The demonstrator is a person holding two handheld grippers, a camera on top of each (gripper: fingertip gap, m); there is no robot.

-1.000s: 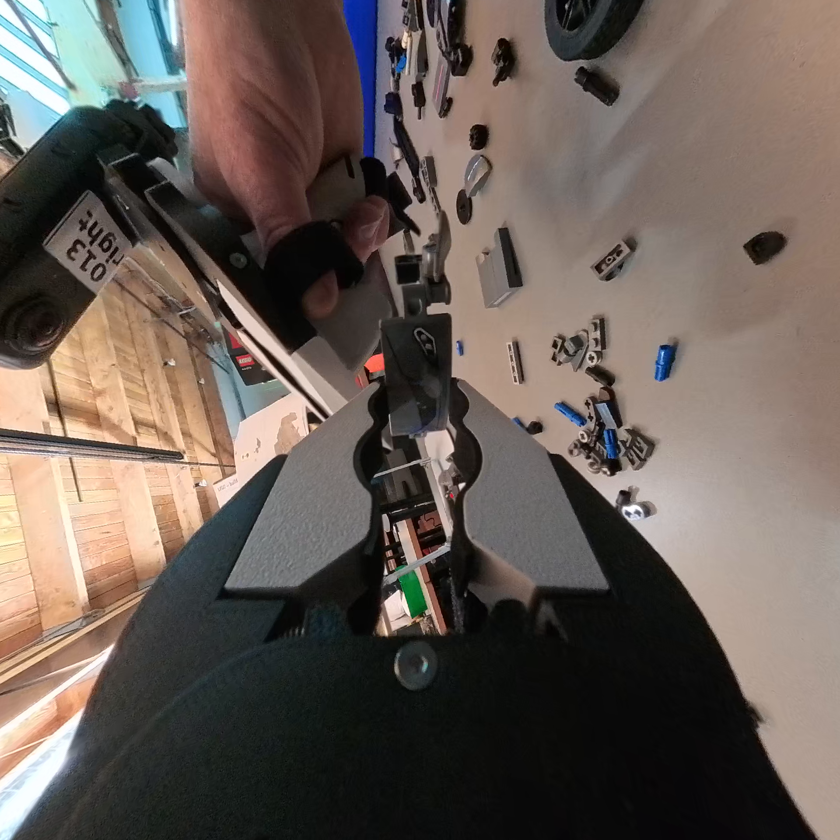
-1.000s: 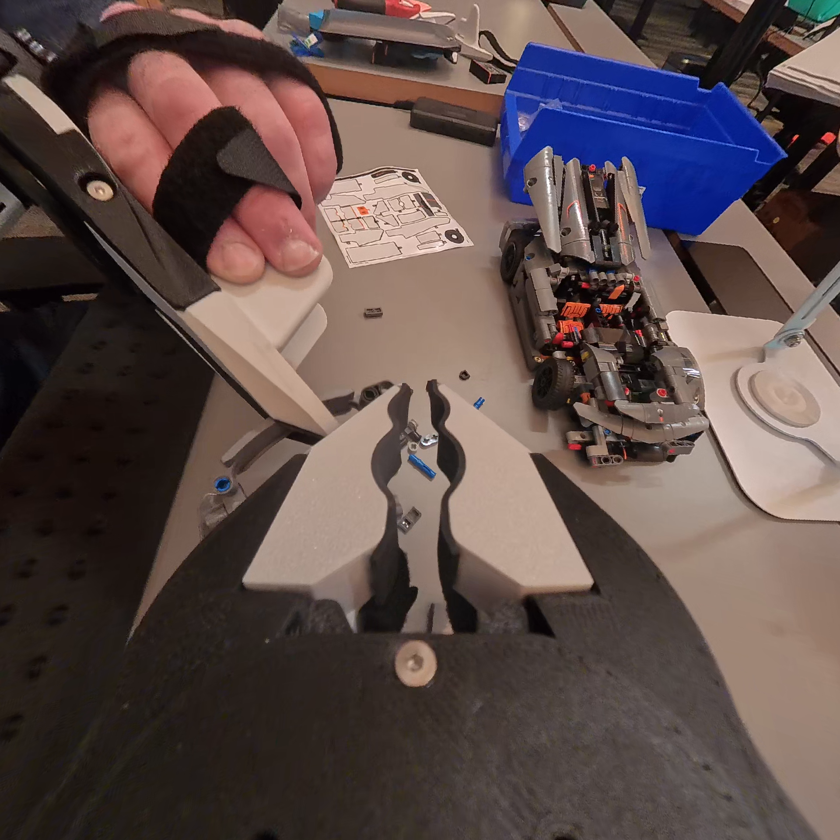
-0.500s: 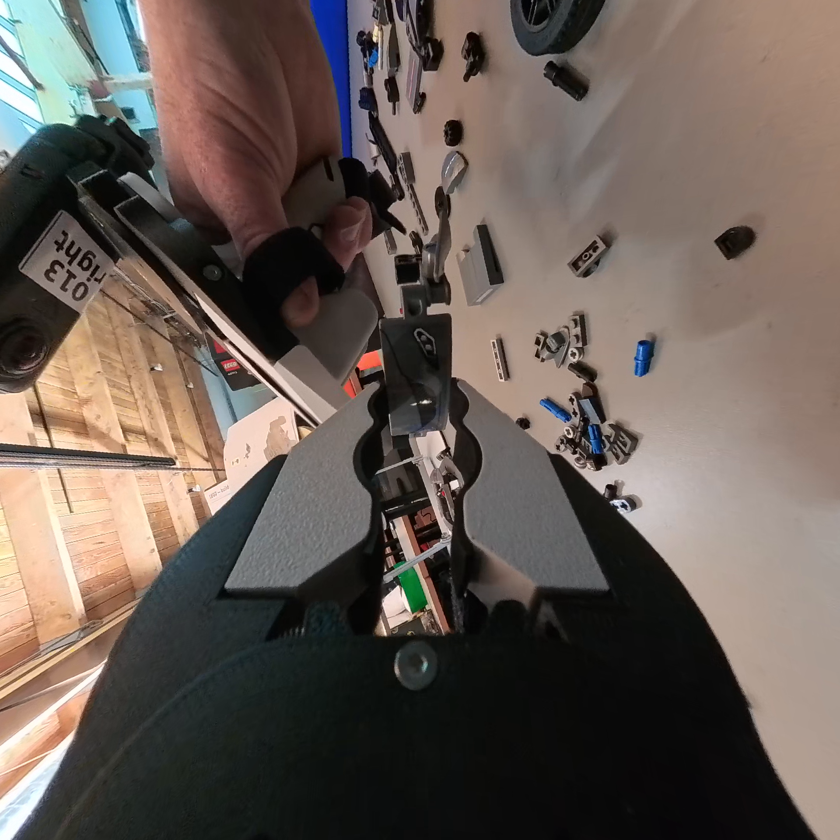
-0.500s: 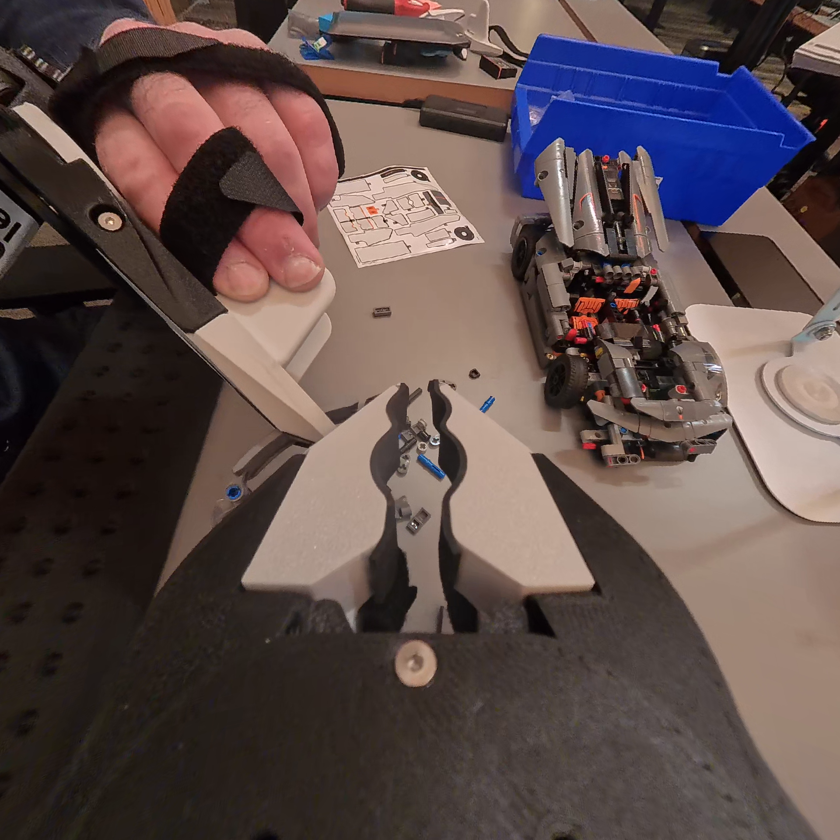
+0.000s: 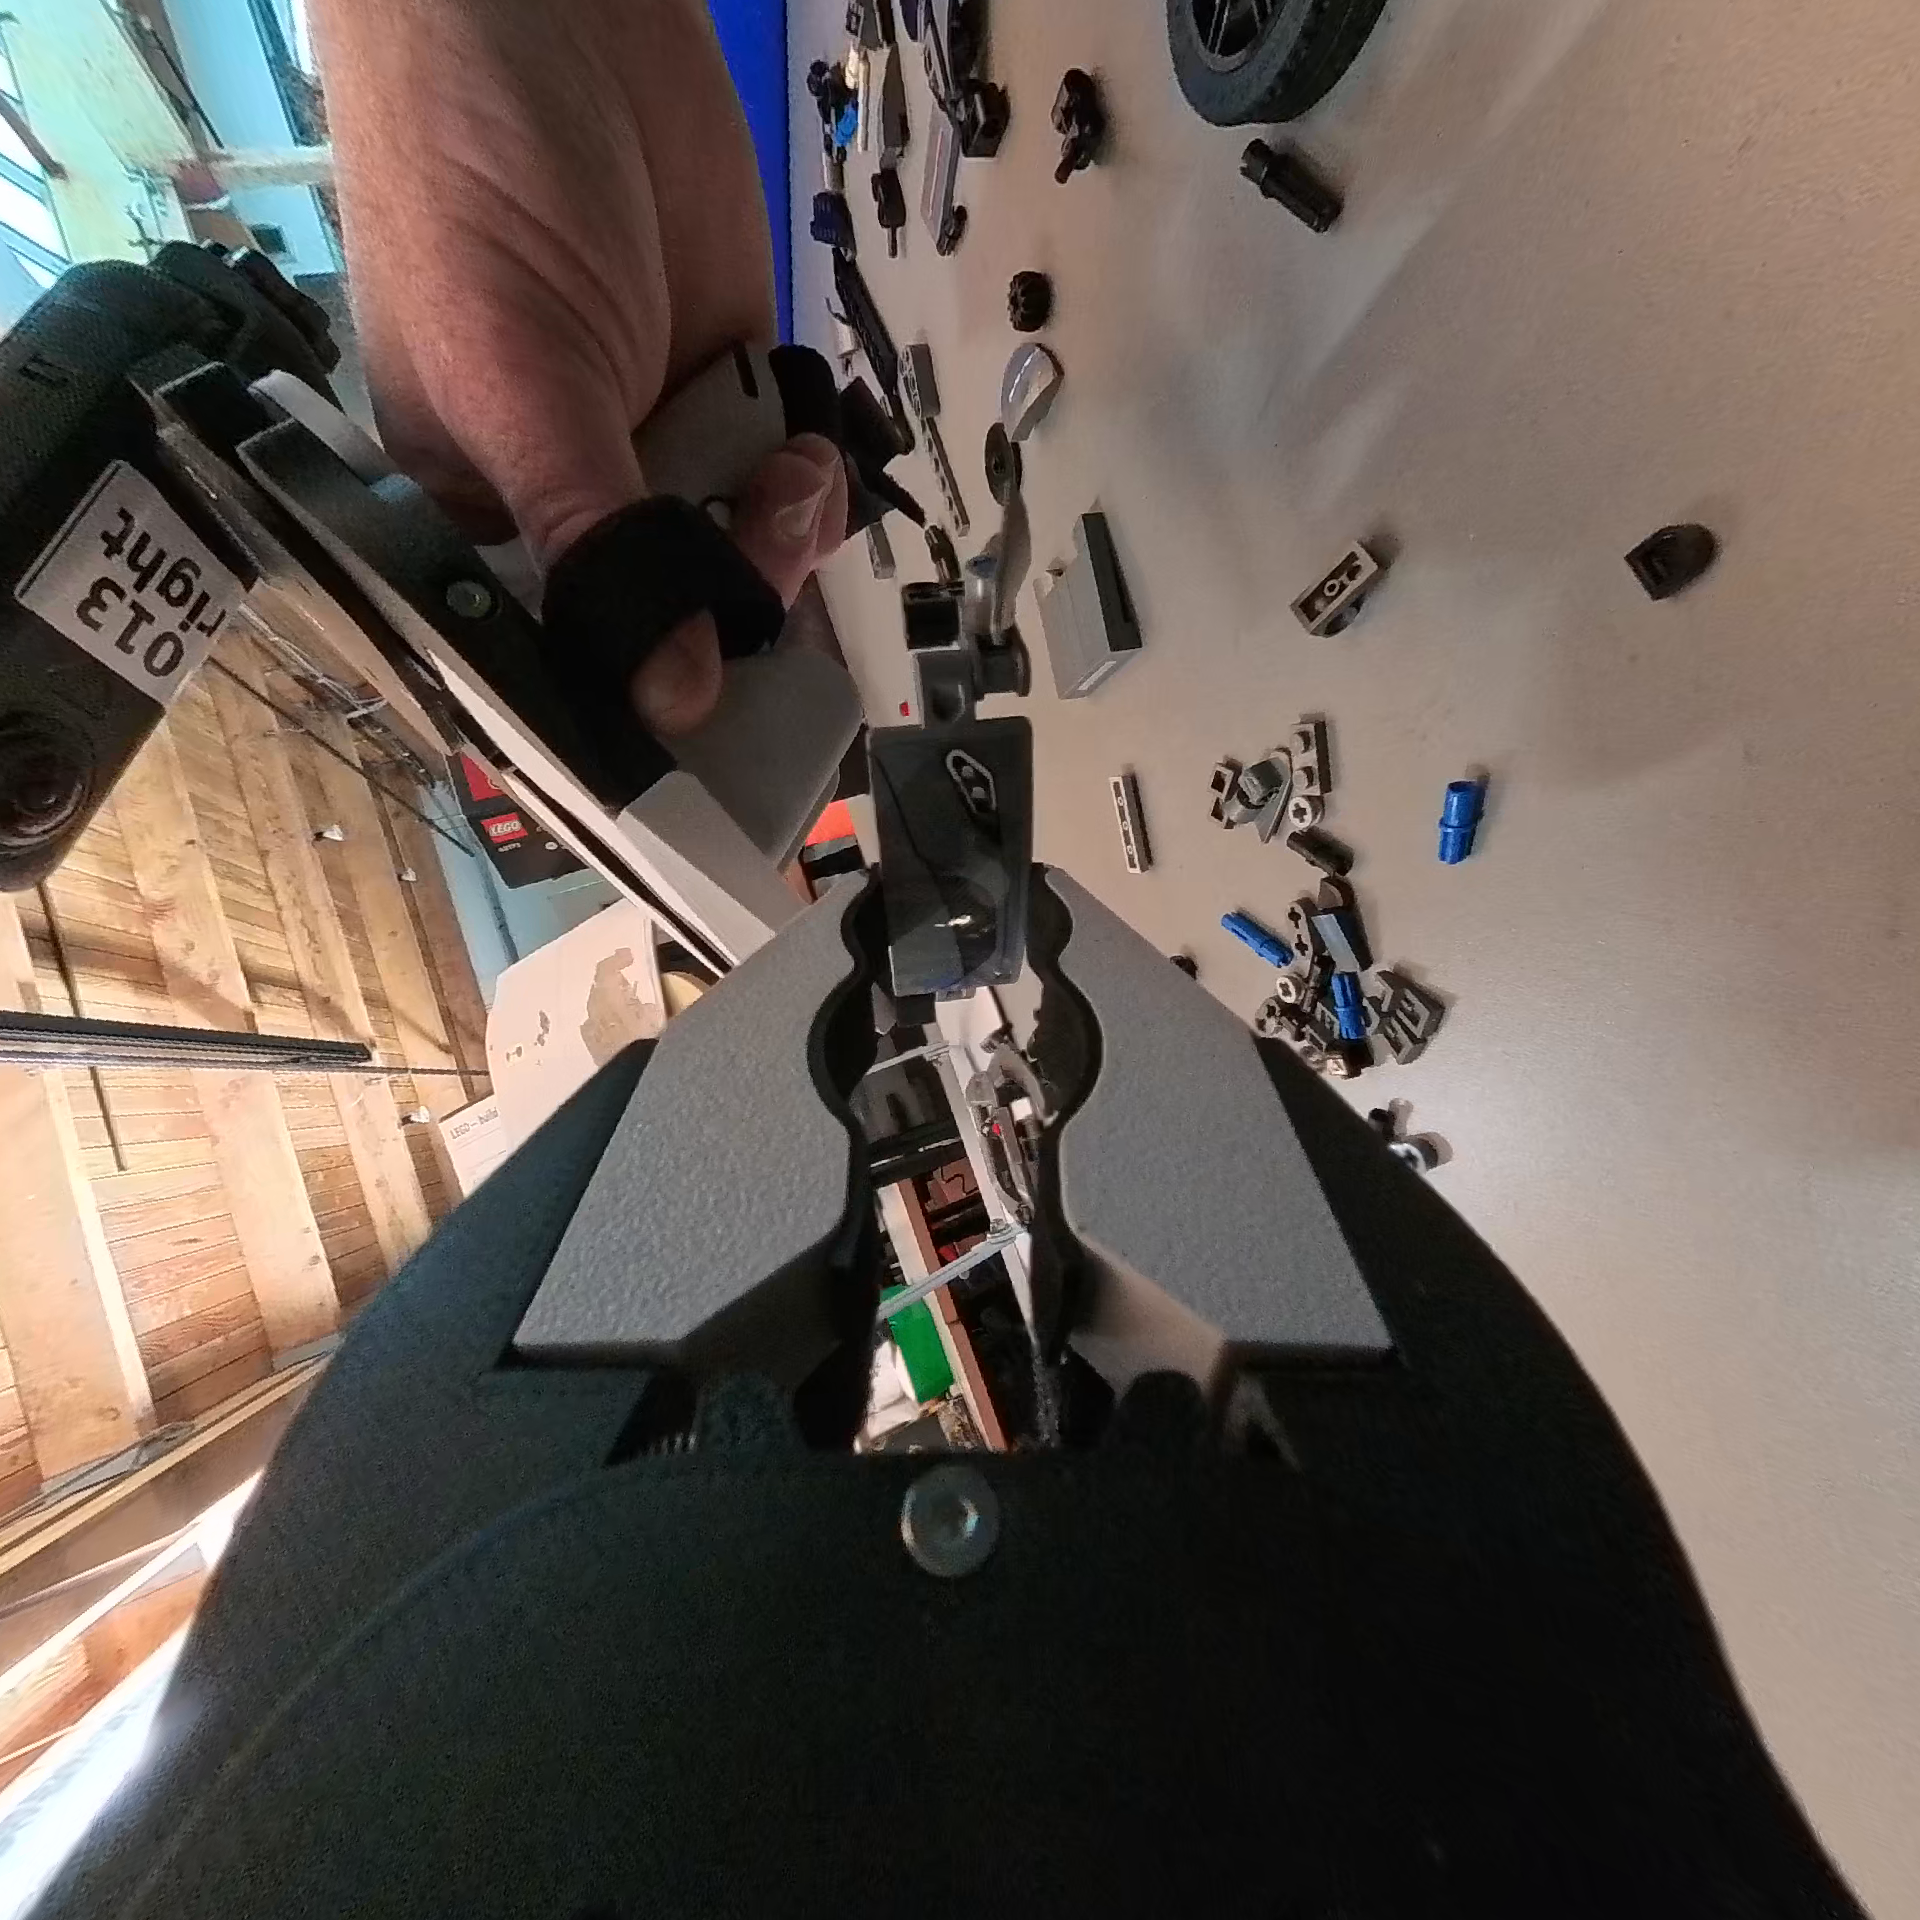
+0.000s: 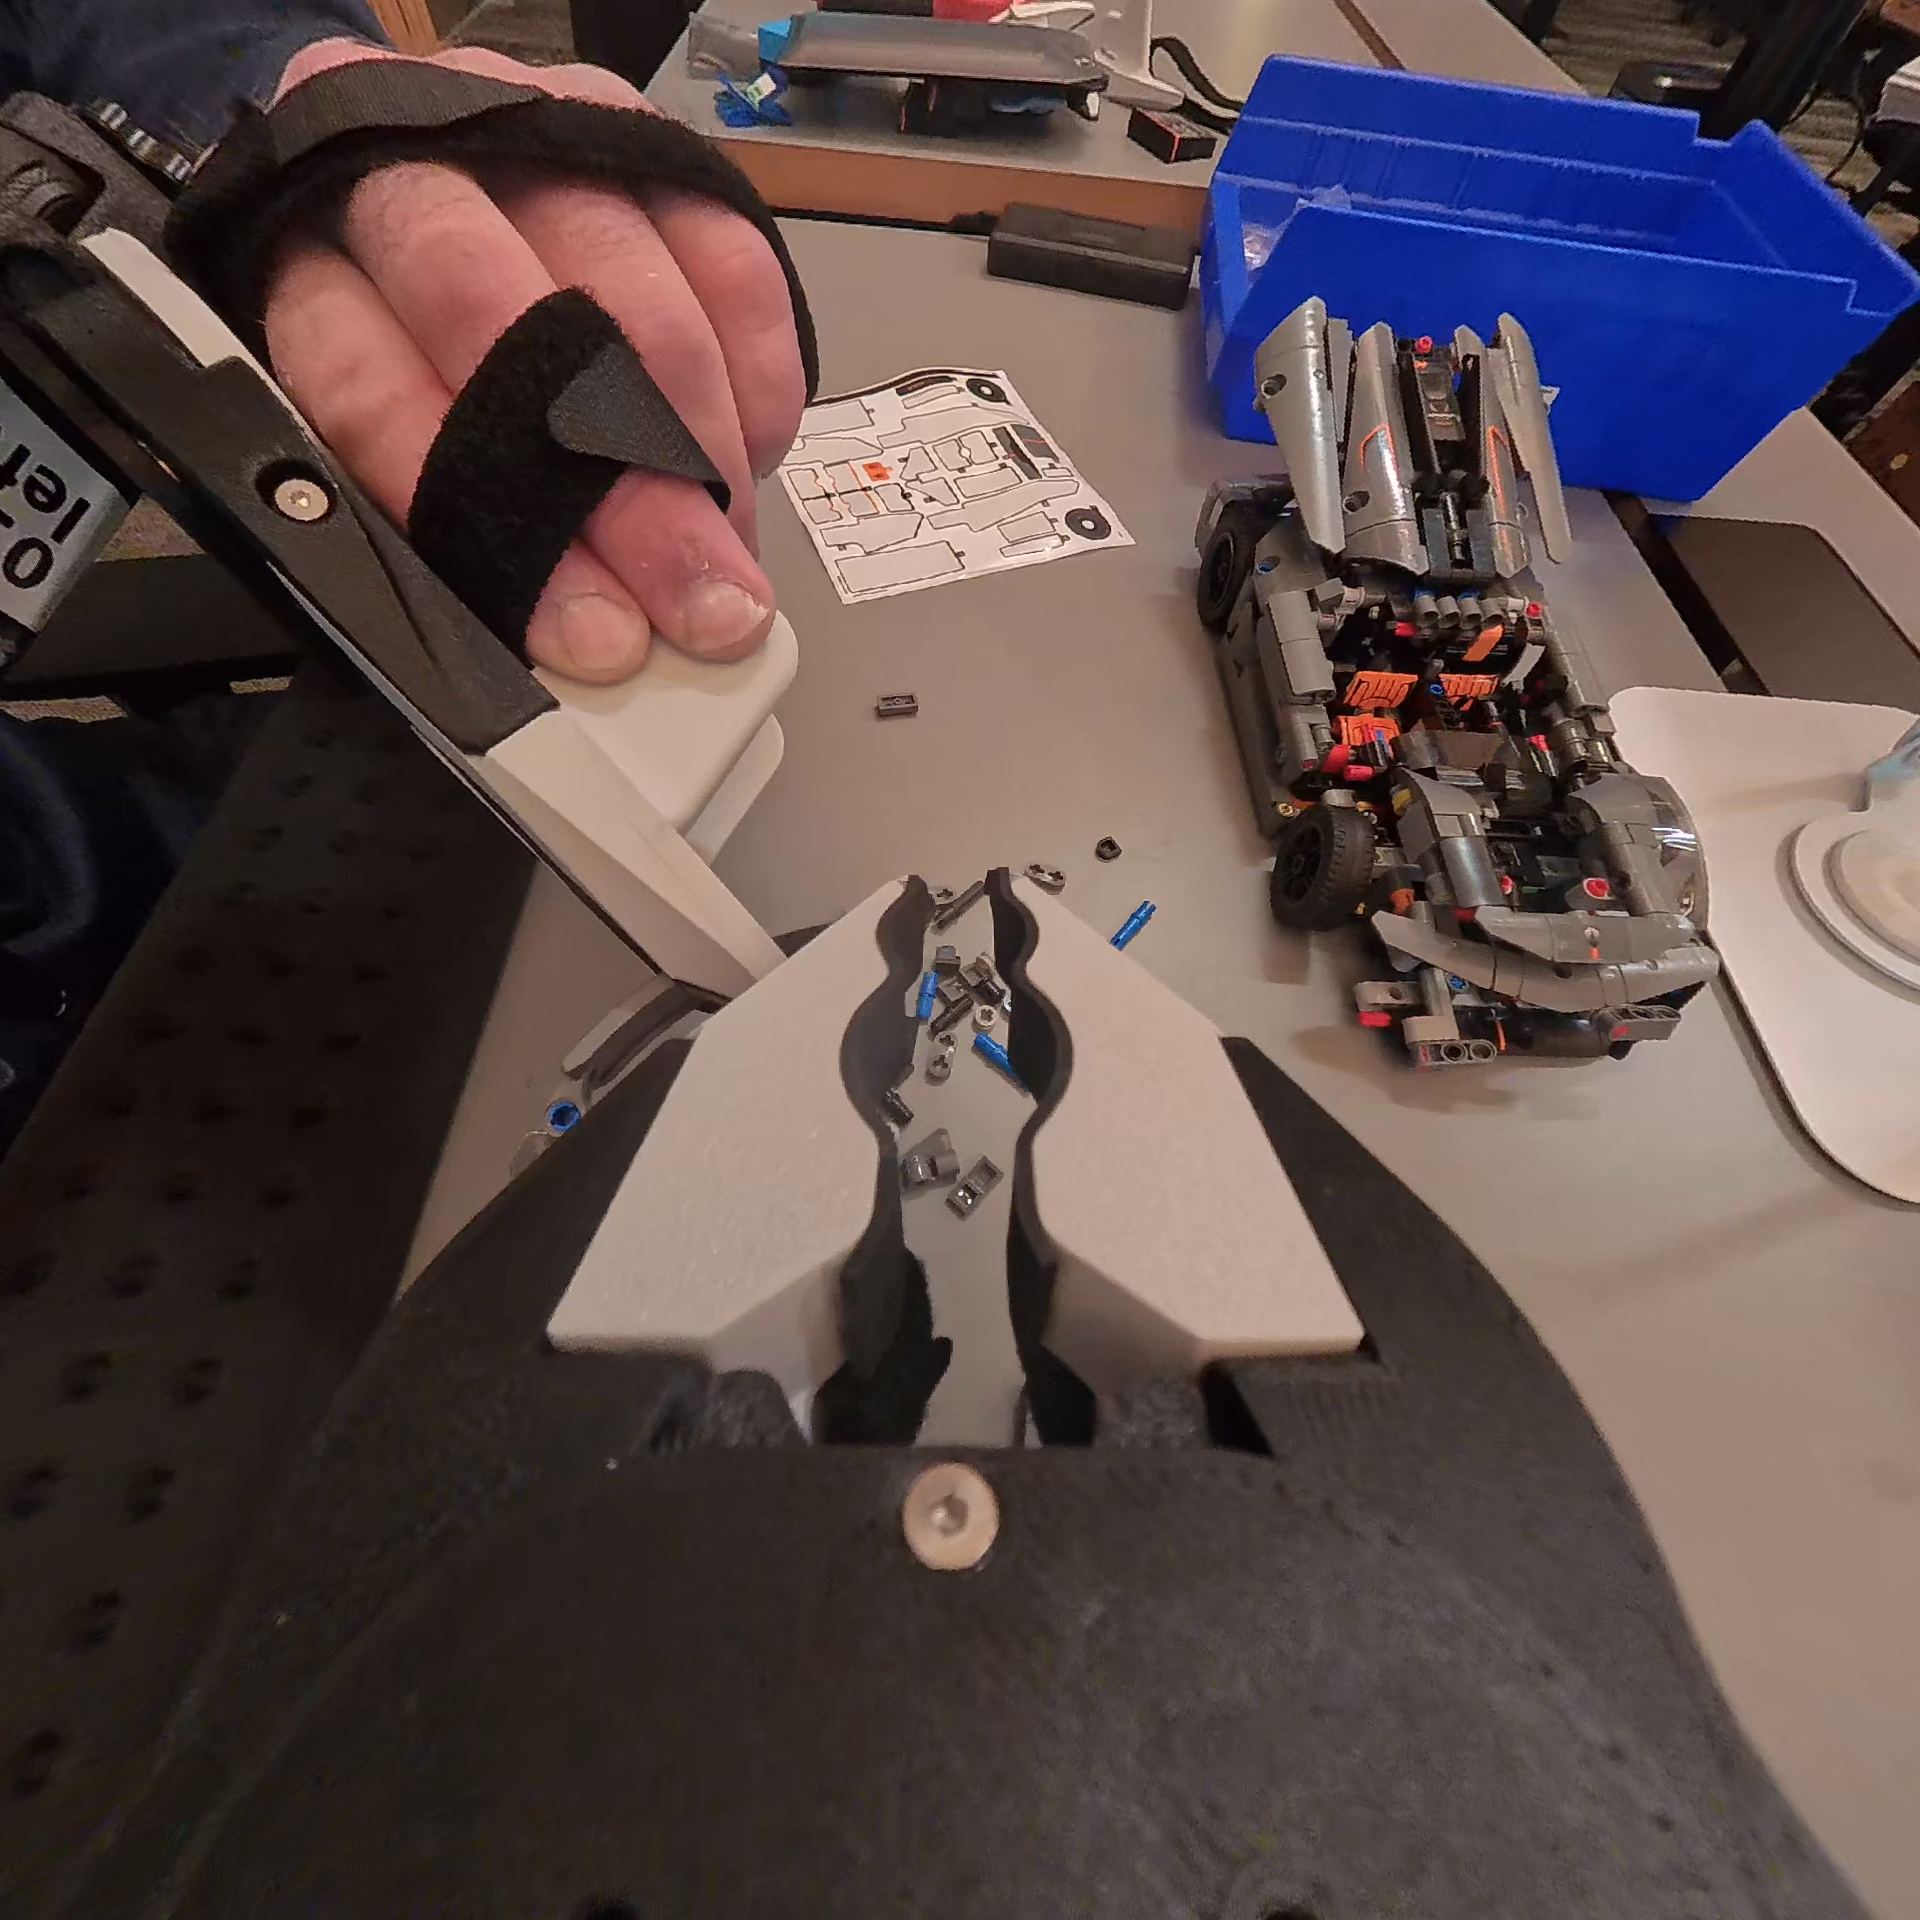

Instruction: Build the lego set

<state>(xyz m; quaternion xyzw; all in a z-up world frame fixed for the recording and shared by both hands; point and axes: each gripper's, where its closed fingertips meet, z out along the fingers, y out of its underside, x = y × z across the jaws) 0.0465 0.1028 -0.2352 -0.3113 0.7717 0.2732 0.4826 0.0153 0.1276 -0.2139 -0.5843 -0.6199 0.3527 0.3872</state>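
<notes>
Lego car (image 6: 1444,727), partly built in grey, black and orange, sits on the grey table (image 6: 1039,665) at about two o'clock from the right gripper (image 6: 951,883), whose jaws stand slightly apart and empty above a scatter of small loose pieces (image 6: 961,1023). Left gripper (image 5: 951,883) is clamped on a dark smoky panel piece (image 5: 951,862), held off the table. A blue bin (image 6: 1538,260) stands at twelve o'clock beyond the car, a sticker sheet (image 6: 951,478) at its nine o'clock.
</notes>
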